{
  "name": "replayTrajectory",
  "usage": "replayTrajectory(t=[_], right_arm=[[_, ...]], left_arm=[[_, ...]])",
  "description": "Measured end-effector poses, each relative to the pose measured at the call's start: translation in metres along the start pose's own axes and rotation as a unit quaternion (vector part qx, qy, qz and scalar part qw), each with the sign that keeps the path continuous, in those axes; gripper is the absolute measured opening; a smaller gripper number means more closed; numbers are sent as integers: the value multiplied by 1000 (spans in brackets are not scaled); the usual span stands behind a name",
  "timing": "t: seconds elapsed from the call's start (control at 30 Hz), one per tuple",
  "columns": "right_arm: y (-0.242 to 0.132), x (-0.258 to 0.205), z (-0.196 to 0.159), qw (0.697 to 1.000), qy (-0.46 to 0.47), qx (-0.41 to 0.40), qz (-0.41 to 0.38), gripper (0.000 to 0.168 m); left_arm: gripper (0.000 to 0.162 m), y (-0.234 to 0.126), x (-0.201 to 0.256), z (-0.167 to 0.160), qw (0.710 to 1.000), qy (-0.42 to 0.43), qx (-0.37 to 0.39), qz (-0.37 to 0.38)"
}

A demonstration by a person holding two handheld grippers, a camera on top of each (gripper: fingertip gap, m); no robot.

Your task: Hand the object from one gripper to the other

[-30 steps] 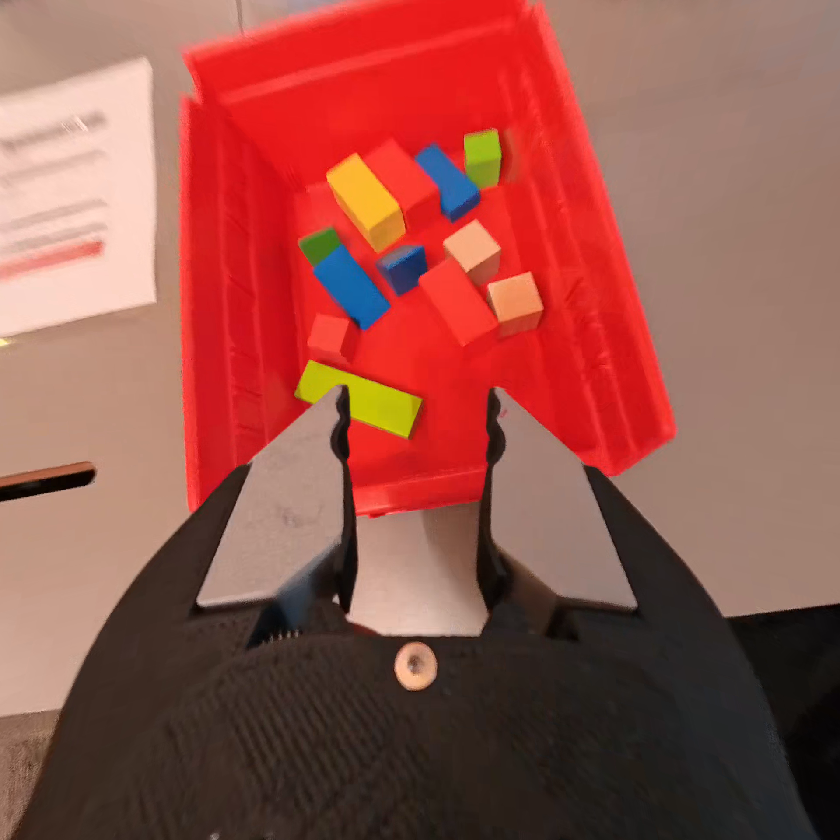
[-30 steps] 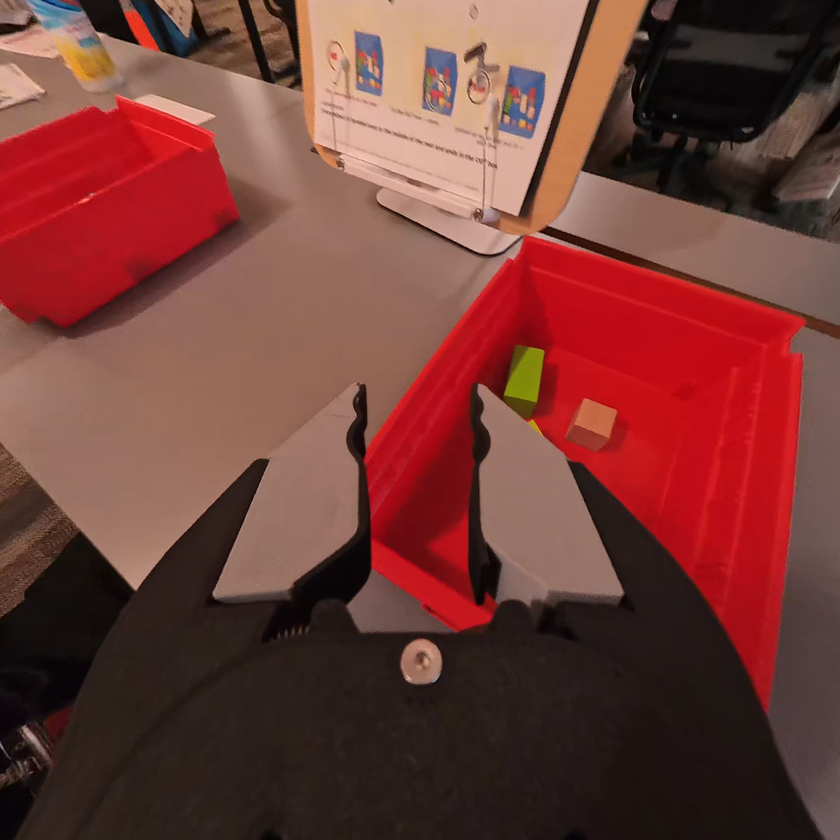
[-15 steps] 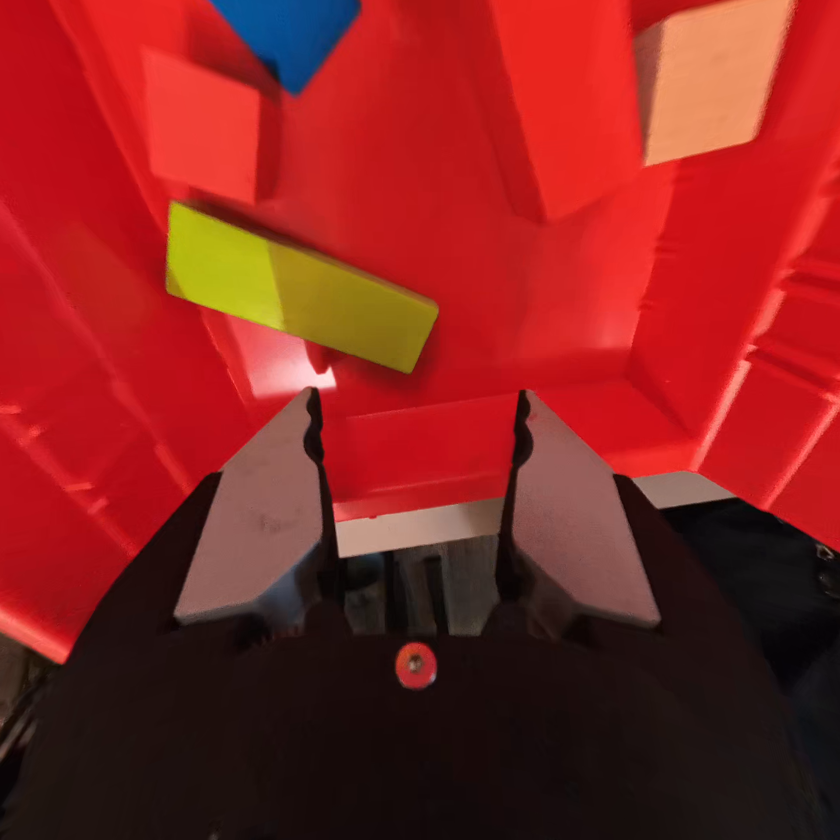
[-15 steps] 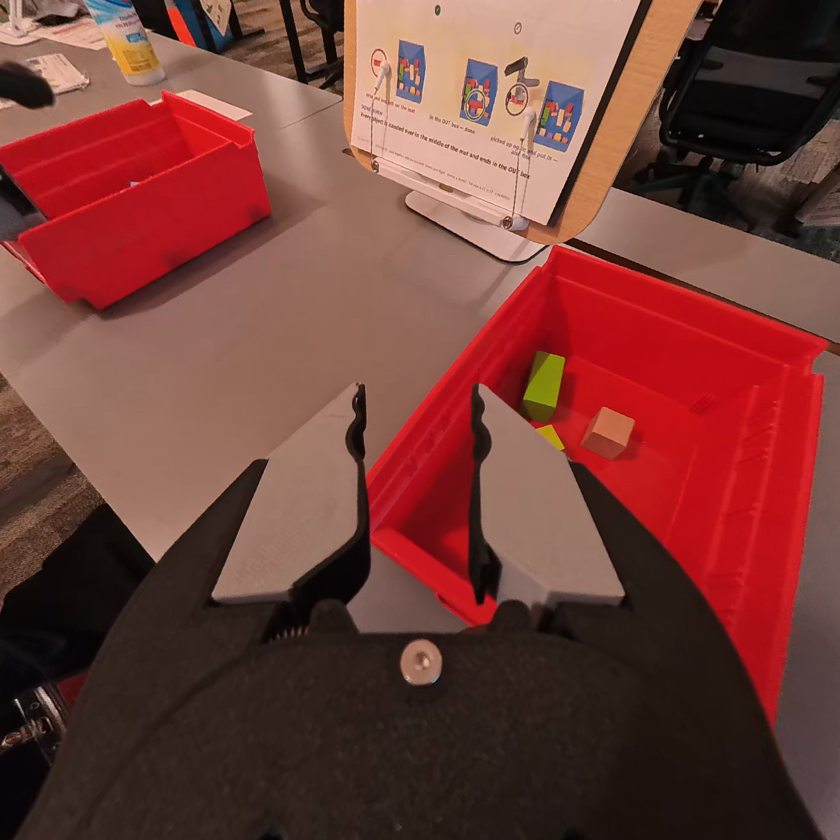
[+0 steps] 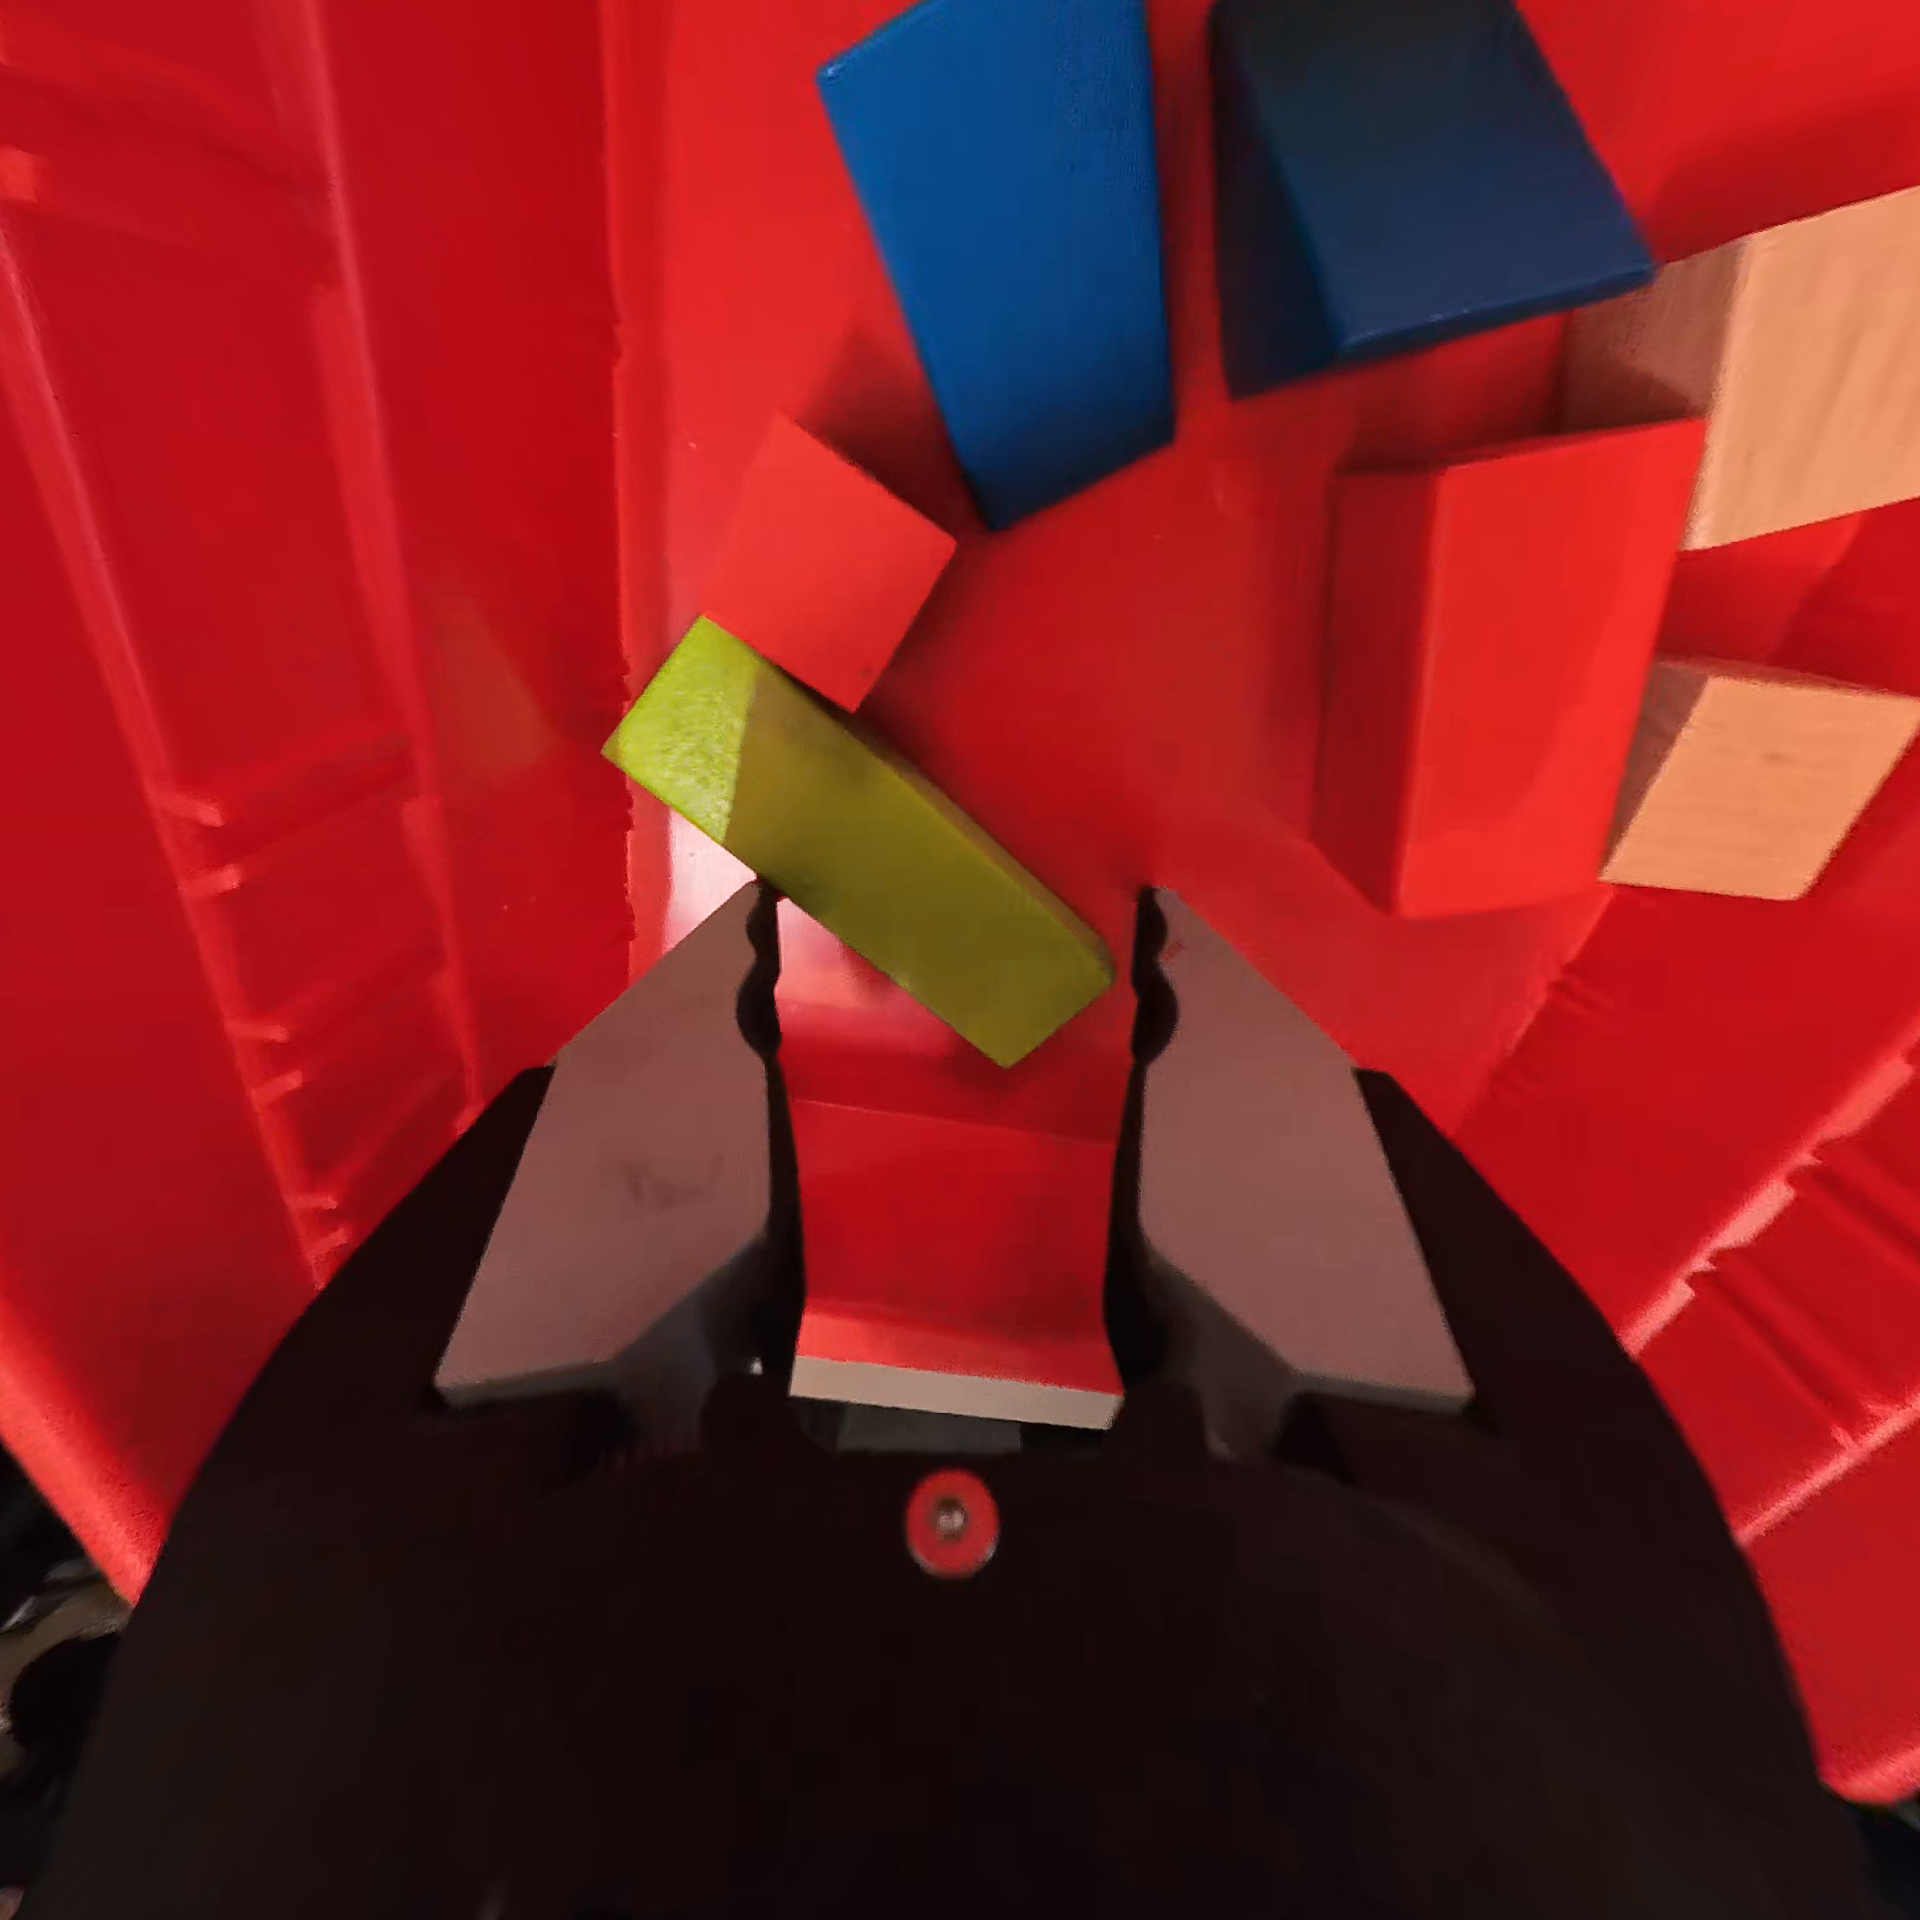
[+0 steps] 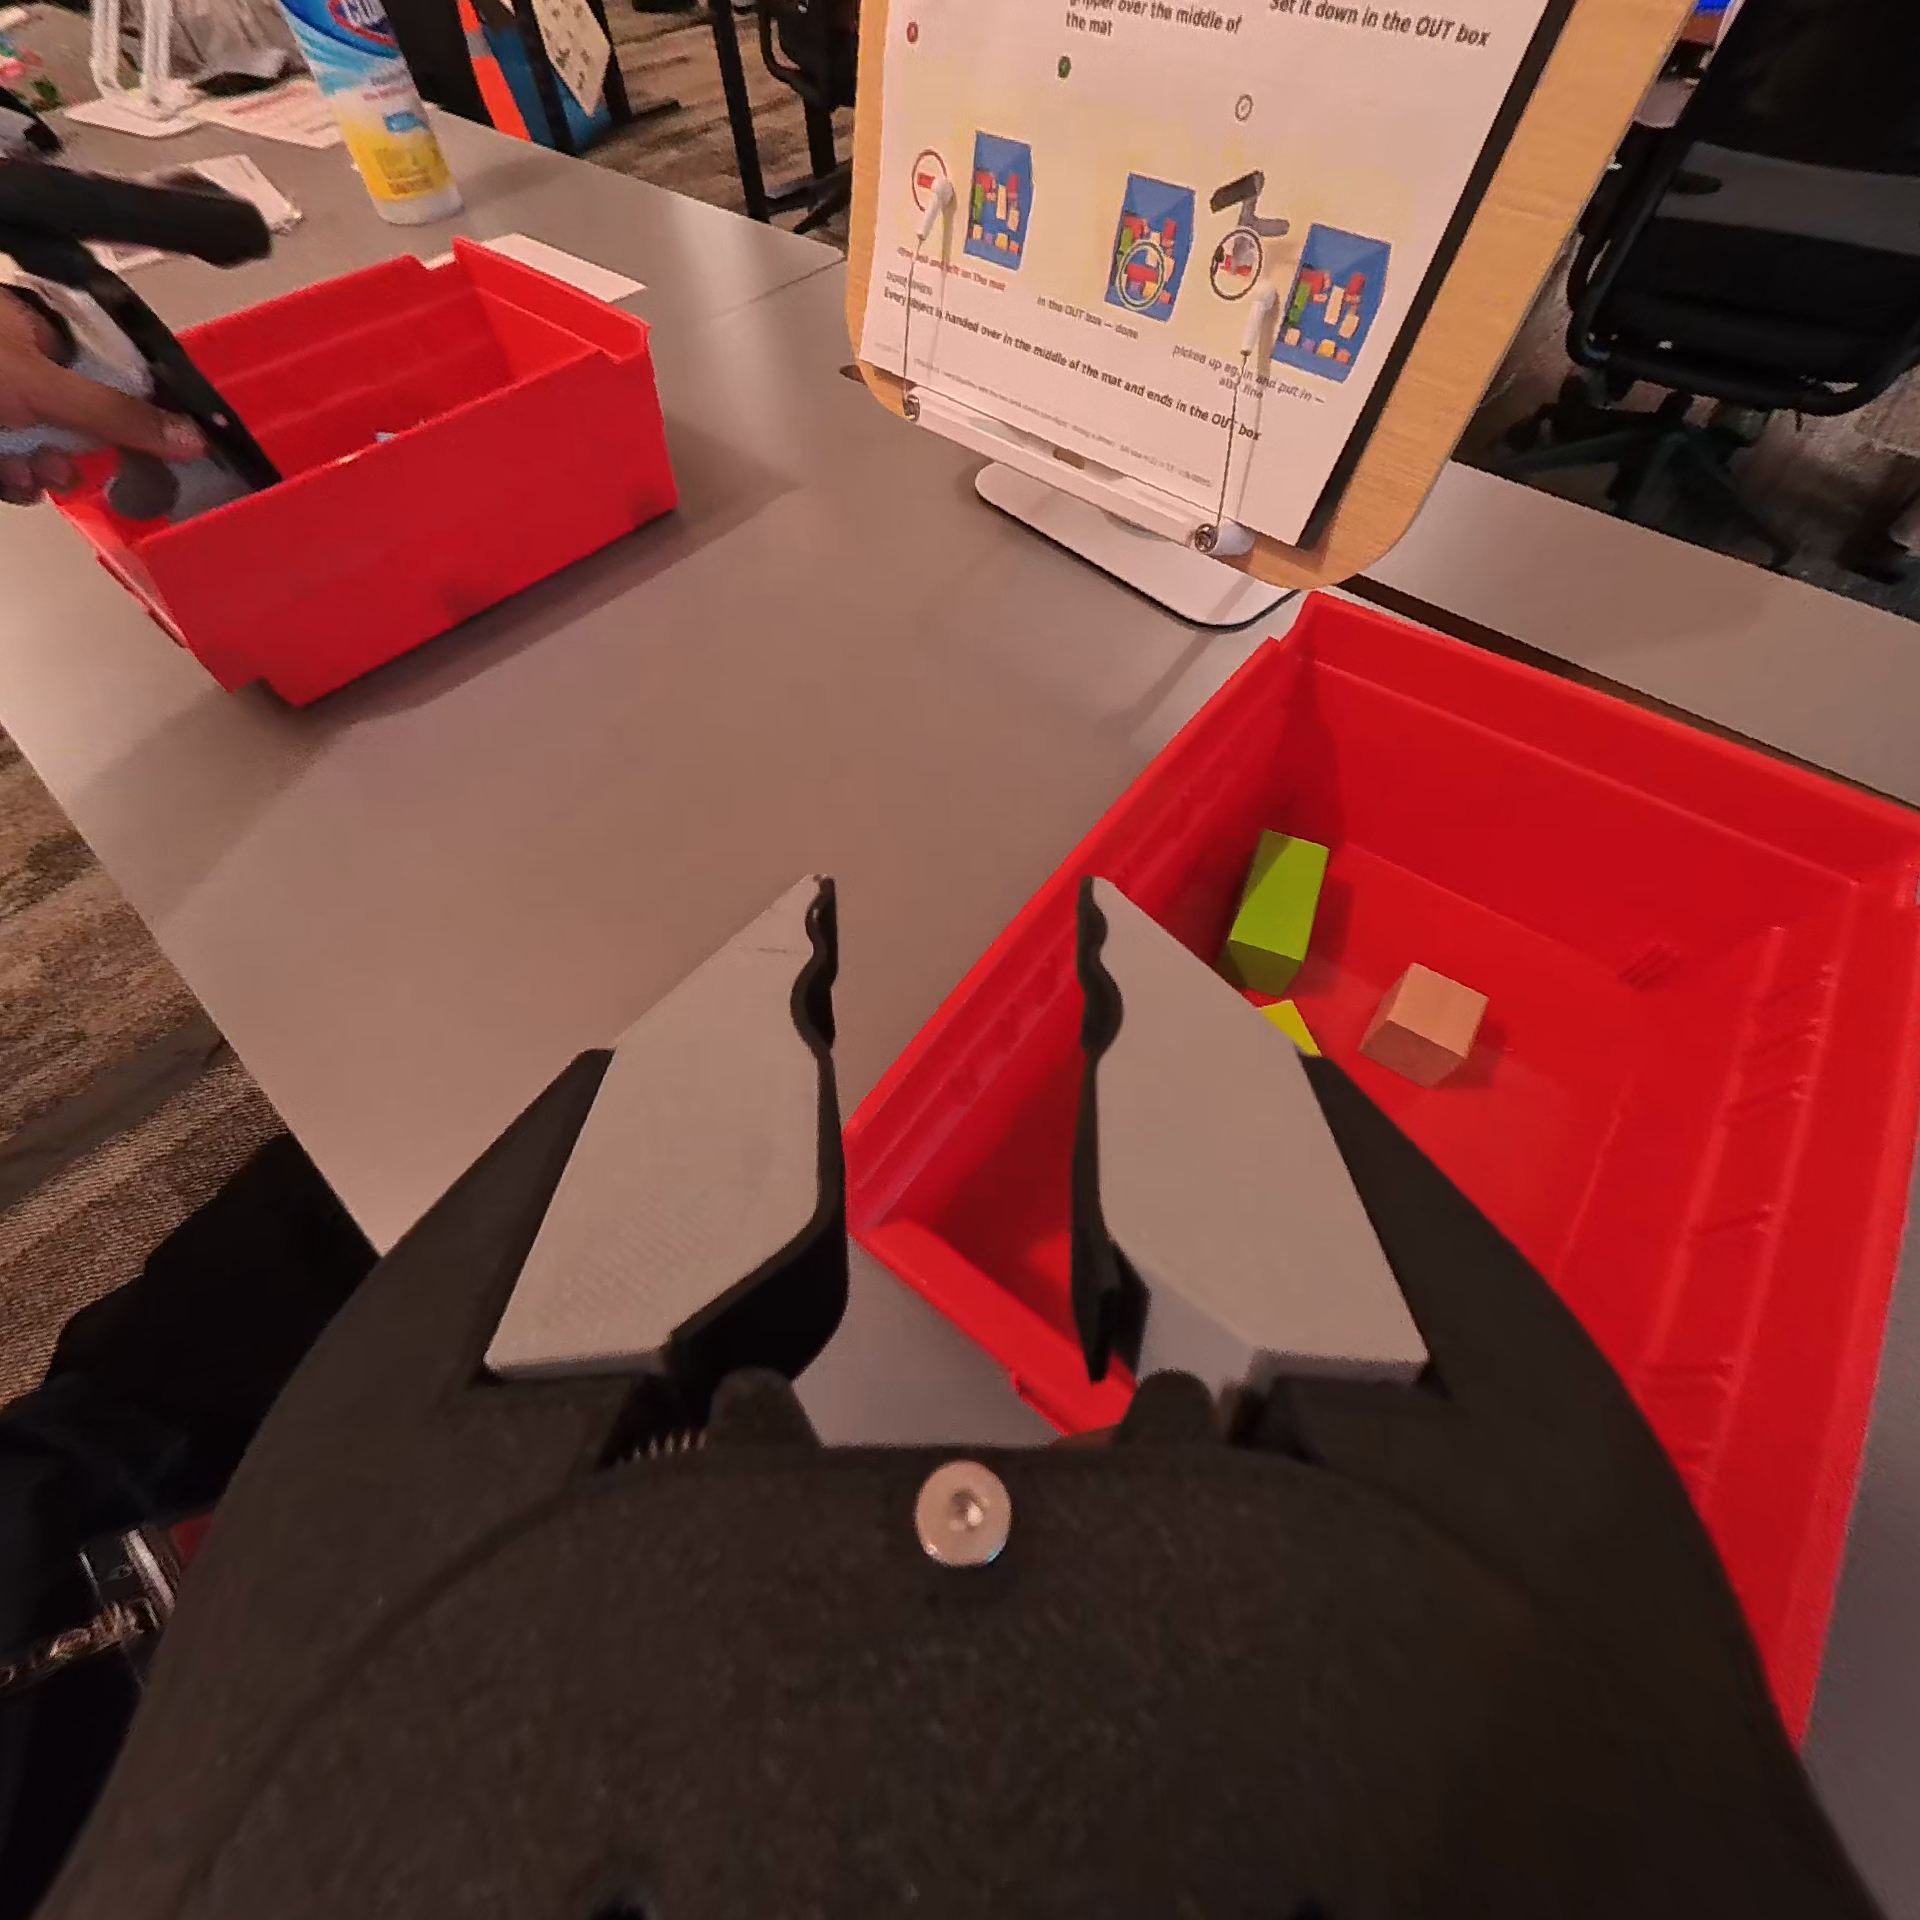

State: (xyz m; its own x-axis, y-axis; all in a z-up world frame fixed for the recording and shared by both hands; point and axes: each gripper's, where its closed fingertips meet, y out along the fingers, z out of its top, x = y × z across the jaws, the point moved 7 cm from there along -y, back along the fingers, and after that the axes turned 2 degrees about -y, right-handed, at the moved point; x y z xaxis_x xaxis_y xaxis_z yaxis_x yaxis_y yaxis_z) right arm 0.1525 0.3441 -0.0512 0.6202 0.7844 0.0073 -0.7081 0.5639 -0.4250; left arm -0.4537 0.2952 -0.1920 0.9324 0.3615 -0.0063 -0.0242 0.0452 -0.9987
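Observation:
My left gripper (image 5: pixel 951 914) is open, low inside a red bin (image 5: pixel 312 727) of wooden blocks. A lime-green flat block (image 5: pixel 862 842) lies slantwise between and just past its fingertips, not gripped. A small red cube (image 5: pixel 826 561) touches its far end. My right gripper (image 6: pixel 951 904) is open and empty above the grey table (image 6: pixel 623 779), beside the left wall of a second red bin (image 6: pixel 1558 1039). In the right wrist view the left gripper (image 6: pixel 156 343) dips into the far left red bin (image 6: pixel 416 499), held by a hand.
Blue blocks (image 5: pixel 1018 260), a red block (image 5: pixel 1475 665) and tan cubes (image 5: pixel 1756 779) lie beyond the green one. The right bin holds a green block (image 6: pixel 1276 912), a tan cube (image 6: pixel 1421 1023) and a yellow-green piece (image 6: pixel 1290 1027). An instruction board (image 6: pixel 1195 260) stands behind.
My left gripper has dropped deep into the bin and closed in on the lime-green block, which now sits between its fingertips. My right gripper has drawn back slightly from its bin.

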Motion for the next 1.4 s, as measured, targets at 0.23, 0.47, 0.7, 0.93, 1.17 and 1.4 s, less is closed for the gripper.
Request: replayTrajectory(t=[0.23, 0.47, 0.7, 0.93, 1.17, 1.4], right_arm=[[-9, -3, 1, 1000, -8, 8, 4, 44], [-16, -1, 3, 1000, 1, 20, 7, 43], [-7, -12, 2, 1000, -20, 3, 12, 44], [-2, -25, 4, 999, -40, -4, 21, 44], [6, -33, 2, 998, -42, -9, 46, 44], [16, -67, 15, 987, -34, 40, 150, 44]], left_arm=[[48, 0, 16, 5, 994, 106, 34, -3], [45, -1, 15, -3, 985, 171, 1, -1], [34, 0, -2, 3, 992, 95, 78, -9], [32, -2, 4, -4, 980, 172, 92, 39], [32, -40, 18, -9, 915, 280, 235, 169], [32, -134, 106, -71, 808, 327, 481, -96]])
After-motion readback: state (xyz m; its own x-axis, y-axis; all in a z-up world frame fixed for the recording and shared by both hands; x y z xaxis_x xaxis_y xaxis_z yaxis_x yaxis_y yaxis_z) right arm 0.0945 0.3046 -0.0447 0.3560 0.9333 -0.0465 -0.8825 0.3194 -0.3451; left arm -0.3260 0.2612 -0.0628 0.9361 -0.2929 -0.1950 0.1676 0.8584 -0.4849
